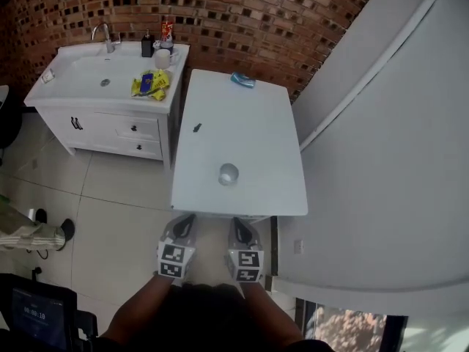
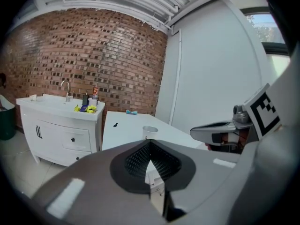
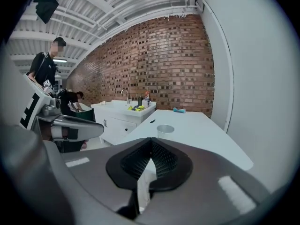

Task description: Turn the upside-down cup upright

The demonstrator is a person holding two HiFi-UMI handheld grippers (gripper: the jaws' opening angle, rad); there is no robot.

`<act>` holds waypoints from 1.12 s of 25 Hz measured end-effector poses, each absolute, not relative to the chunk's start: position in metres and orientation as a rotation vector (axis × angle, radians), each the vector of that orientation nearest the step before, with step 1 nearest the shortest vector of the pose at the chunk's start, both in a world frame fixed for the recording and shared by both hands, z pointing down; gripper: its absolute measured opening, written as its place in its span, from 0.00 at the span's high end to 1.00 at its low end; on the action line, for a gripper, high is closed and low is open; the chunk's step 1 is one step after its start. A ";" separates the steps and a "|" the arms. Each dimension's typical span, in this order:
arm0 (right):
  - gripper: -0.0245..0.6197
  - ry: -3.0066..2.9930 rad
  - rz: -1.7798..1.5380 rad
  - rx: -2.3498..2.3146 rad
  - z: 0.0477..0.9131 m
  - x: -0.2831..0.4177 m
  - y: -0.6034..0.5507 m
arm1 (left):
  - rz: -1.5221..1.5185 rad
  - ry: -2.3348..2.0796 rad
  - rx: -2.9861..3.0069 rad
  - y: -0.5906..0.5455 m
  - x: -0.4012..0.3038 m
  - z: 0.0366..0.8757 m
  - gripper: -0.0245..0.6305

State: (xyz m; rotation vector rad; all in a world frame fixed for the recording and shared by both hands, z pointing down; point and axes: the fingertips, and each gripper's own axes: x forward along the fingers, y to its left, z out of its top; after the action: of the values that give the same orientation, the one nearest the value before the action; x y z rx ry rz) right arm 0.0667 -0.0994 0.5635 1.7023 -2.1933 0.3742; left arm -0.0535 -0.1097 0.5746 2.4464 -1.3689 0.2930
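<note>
— On the white rectangular table (image 1: 242, 123), what is hard to make out?

— A small dark object (image 1: 196, 128) near the left edge is too small to be identified, and a blue item (image 1: 242, 80) at the far end cannot be named either. In both gripper views the lower part of the small pale cylindrical cup (image 1: 229, 174) is covered by the grey jaw bodies, so only its rim is seen. The person's forearms (image 1: 139, 306) are cut off by the bottom of the head view.

— Where is the cup placed relative to the fingers?

— It is stood upright, mouth open upward, near the table's front edge, ahead of both tools and well apart from them. The left gripper (image 1: 186, 219) and the right gripper (image 1: 237, 223) are held side by side just short of that edge.

— And the jaws?

— Both pairs are seen pressed together with nothing held between them. The ribbed black pads (image 2: 138, 158) are met along one line.
</note>
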 end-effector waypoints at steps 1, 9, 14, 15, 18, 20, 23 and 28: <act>0.94 -2.195 0.381 1.706 0.562 0.069 -0.095 | 0.293 -1.374 2.447 -0.108 -0.052 0.572 0.97; 0.94 -2.207 0.388 1.782 0.560 0.106 -0.073 | 0.332 -1.410 2.471 -0.083 -0.035 0.560 0.97; 0.94 -2.251 0.385 1.791 0.535 0.129 -0.050 | 0.294 -1.465 2.450 -0.060 -0.017 0.542 0.97; 0.94 -2.254 0.386 1.791 0.531 0.135 -0.045 | 0.278 -1.490 2.434 -0.056 -0.015 0.537 0.97; 0.94 -2.265 0.355 1.793 0.520 0.152 -0.031 | 0.258 -1.573 2.399 -0.044 -0.006 0.524 0.97; 0.94 -2.268 0.327 1.811 0.515 0.162 -0.024 | 0.263 -1.592 2.402 -0.037 0.001 0.520 0.97; 0.94 -2.281 0.306 1.826 0.510 0.168 -0.011 | 0.288 -1.620 2.429 -0.022 0.004 0.512 0.97; 0.94 -2.297 0.302 1.791 0.514 0.194 0.018 | 0.211 -1.669 2.401 0.008 0.020 0.503 0.97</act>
State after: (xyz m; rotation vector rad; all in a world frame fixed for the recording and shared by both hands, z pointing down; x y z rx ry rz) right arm 0.1939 0.0177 0.5143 1.7912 -2.2968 0.3024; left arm 0.0200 0.0080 0.5029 2.4007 -1.6685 0.2107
